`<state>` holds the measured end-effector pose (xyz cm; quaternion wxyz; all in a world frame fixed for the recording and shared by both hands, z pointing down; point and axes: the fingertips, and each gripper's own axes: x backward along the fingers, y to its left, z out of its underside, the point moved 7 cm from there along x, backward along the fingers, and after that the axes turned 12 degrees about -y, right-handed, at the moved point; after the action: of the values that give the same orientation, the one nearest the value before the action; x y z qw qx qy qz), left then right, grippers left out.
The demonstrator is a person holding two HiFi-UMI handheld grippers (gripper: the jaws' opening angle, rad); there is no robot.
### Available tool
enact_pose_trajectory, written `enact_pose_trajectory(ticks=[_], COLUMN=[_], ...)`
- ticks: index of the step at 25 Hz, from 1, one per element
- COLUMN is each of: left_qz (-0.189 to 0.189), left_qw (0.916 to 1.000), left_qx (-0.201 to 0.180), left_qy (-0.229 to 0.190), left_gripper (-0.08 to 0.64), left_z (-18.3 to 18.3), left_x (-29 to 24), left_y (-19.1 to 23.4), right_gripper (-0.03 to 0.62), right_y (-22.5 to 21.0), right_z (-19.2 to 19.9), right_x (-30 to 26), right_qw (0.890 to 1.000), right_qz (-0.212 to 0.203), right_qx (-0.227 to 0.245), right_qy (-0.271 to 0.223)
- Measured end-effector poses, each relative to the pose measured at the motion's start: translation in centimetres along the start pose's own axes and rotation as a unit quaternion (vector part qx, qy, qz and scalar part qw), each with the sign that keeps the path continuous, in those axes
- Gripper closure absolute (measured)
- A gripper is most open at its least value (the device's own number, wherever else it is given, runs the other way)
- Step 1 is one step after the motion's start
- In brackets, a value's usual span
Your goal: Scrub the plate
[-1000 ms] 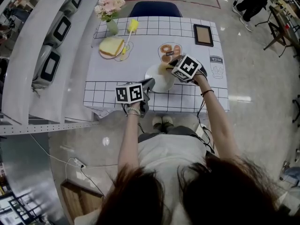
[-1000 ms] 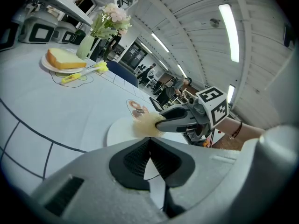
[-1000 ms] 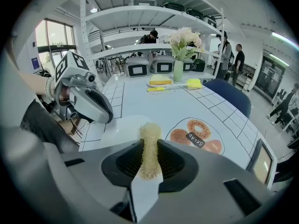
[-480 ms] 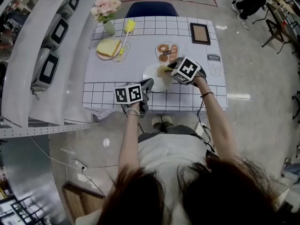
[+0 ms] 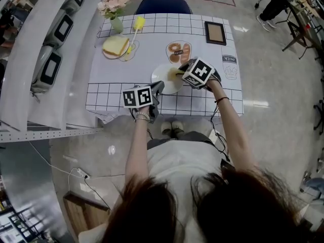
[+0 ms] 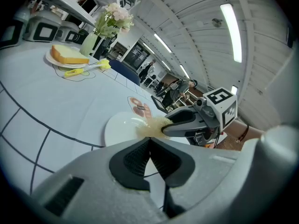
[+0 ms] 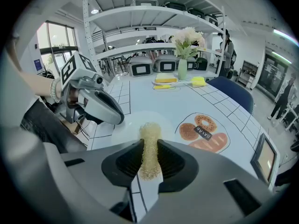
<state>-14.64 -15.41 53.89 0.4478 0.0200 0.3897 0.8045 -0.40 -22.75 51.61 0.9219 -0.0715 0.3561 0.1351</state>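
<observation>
A white plate (image 5: 163, 80) lies near the table's front edge on the tablecloth. My left gripper (image 5: 158, 89) is at the plate's near rim, its jaws shut on that rim (image 6: 122, 127). My right gripper (image 5: 180, 74) reaches in from the right, shut on a yellow mesh scrub sponge (image 7: 149, 135). The sponge (image 5: 174, 75) rests on the plate's right part. In the left gripper view the right gripper (image 6: 164, 129) presses the sponge (image 6: 150, 128) onto the plate. In the right gripper view the left gripper (image 7: 120, 120) sits at the far-left side of the plate (image 7: 131, 121).
A slice of bread on a plate (image 5: 115, 45), a yellow brush (image 5: 135, 27) and a vase of flowers (image 5: 114, 6) stand at the back left. A framed picture (image 5: 215, 33) is back right, and a printed bread drawing (image 5: 179, 52) lies behind the plate. A blue chair (image 5: 164, 6) stands behind the table, and shelving (image 5: 50, 59) runs along the left.
The head camera has shifted a little. The sponge has slid slightly across the plate with the right gripper. The left gripper still holds the plate's rim.
</observation>
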Motion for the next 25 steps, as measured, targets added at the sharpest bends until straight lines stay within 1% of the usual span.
enact_pose_trajectory(ticks=[14, 25], left_qz=[-0.011, -0.031], left_qw=[0.9999, 0.9991], left_qx=[0.005, 0.019], left_qy=[-0.005, -0.022], left_gripper=[0.549, 0.549], left_z=[0.7, 1.3], left_x=[0.1, 1.0], left_y=[-0.1, 0.2], right_gripper=[0.512, 0.512], right_y=[1.7, 2.9], right_z=[0.4, 0.5], right_x=[0.3, 0.5], right_qw=[1.0, 1.0], right_qz=[-0.009, -0.019], right_qx=[0.005, 0.002], right_qy=[-0.002, -0.01])
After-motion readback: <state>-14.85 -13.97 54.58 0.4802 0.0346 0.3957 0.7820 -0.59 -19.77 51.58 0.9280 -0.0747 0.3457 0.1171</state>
